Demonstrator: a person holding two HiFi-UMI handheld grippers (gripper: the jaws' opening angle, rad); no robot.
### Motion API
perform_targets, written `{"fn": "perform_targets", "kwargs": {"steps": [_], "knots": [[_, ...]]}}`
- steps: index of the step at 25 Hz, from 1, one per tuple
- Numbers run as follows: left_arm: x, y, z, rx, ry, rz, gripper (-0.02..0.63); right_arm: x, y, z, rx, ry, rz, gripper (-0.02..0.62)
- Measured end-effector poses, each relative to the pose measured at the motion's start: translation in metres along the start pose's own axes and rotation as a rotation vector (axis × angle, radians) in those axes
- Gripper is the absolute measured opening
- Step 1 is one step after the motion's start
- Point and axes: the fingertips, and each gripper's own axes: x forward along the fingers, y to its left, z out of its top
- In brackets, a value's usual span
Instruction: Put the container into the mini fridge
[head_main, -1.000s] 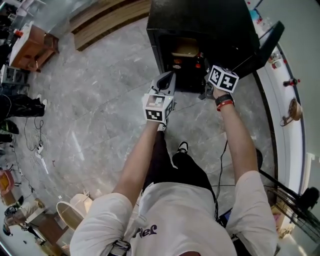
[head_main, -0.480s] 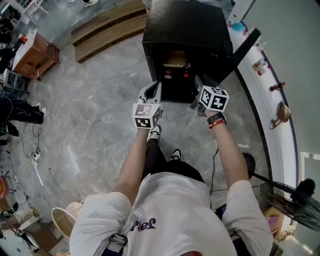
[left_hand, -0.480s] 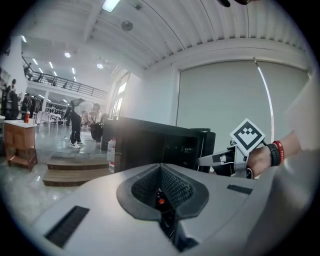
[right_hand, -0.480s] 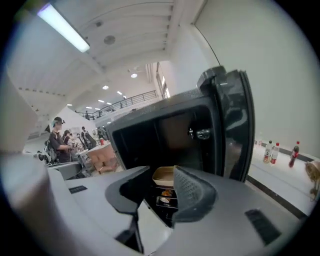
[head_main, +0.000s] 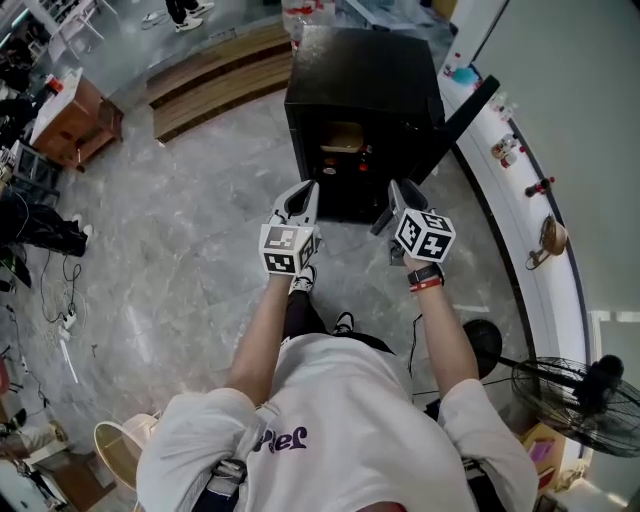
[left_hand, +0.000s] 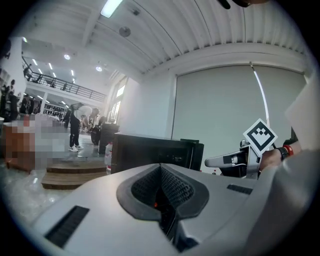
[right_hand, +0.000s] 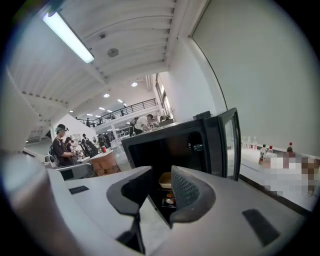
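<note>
The black mini fridge (head_main: 365, 70) stands on the floor with its door (head_main: 462, 115) swung open to the right. A tan container (head_main: 342, 137) sits on a shelf inside; in the right gripper view this container (right_hand: 165, 179) shows through the jaw gap. My left gripper (head_main: 305, 190) hovers in front of the opening with its pads (left_hand: 172, 187) pressed together, empty. My right gripper (head_main: 393, 187) is level with it, a little back from the fridge. Its jaws are closing with nothing between them (right_hand: 160, 173).
Small bottles (head_main: 365, 155) stand low inside the fridge. A white ledge (head_main: 520, 190) with bottles runs along the right wall. Wooden steps (head_main: 215, 75) lie at the back left, and a floor fan (head_main: 570, 400) stands at lower right. People stand far off.
Both grippers have drawn back from the fridge opening toward the person. The container stays on the shelf inside. The door remains open.
</note>
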Motion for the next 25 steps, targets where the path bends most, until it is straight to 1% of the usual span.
{"fn": "perform_targets", "kwargs": {"steps": [5, 9, 11, 14, 16, 20, 25], "knots": [[-0.007, -0.017, 0.002, 0.01, 0.01, -0.035, 0.02, -0.03, 0.007, 0.0, -0.009, -0.007, -0.025, 0.127], [-0.011, -0.022, 0.007, 0.011, 0.011, -0.048, 0.019, -0.053, 0.007, -0.005, 0.046, -0.019, -0.058, 0.127], [-0.014, -0.024, 0.012, 0.007, 0.006, -0.045, 0.018, -0.064, 0.007, -0.009, 0.054, -0.016, -0.078, 0.127], [-0.013, -0.026, 0.022, 0.009, -0.006, -0.049, 0.019, -0.078, 0.006, -0.009, 0.01, -0.008, -0.114, 0.127], [-0.012, -0.027, 0.029, 0.018, -0.013, -0.059, 0.018, -0.083, 0.008, -0.004, -0.022, -0.01, -0.122, 0.127], [-0.016, -0.03, 0.044, 0.049, -0.035, -0.072, 0.018, -0.083, 0.014, 0.012, -0.079, -0.053, -0.113, 0.127], [-0.024, -0.029, 0.039, 0.068, -0.037, -0.053, 0.018, -0.081, 0.01, 0.017, -0.116, -0.09, -0.105, 0.117]]}}
